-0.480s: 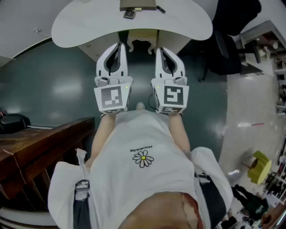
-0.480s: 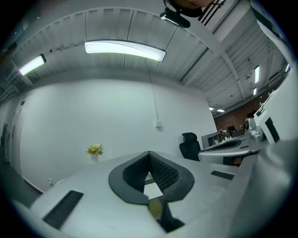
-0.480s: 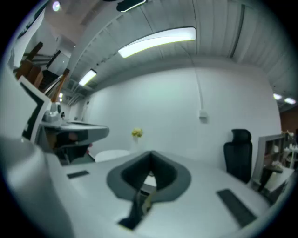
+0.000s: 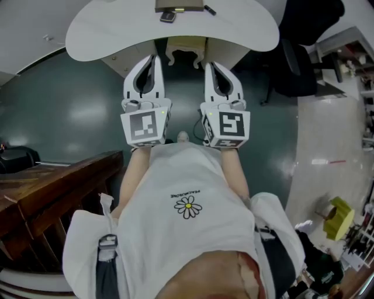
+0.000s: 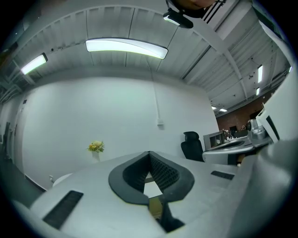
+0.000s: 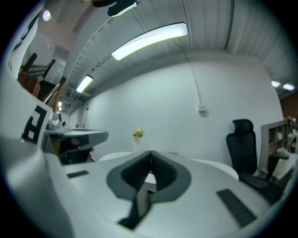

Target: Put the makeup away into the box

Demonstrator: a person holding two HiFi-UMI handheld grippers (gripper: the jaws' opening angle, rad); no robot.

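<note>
Almost nothing has changed in the last half second. Our left gripper [image 4: 153, 59] and right gripper [image 4: 208, 63] have only crept towards the white table [image 4: 111, 35], so we judge the task not yet begun. Both point level, jaws pressed together on nothing. What looks like the box [image 4: 179, 5] and a small dark makeup item [image 4: 168, 17] lie at the table's far edge, well beyond both tips.

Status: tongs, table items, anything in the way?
Left tongs shut, empty, level. Right tongs same. Both short of white curved table; tan box-like thing and small dark item on it, untouched. Path clear.
</note>
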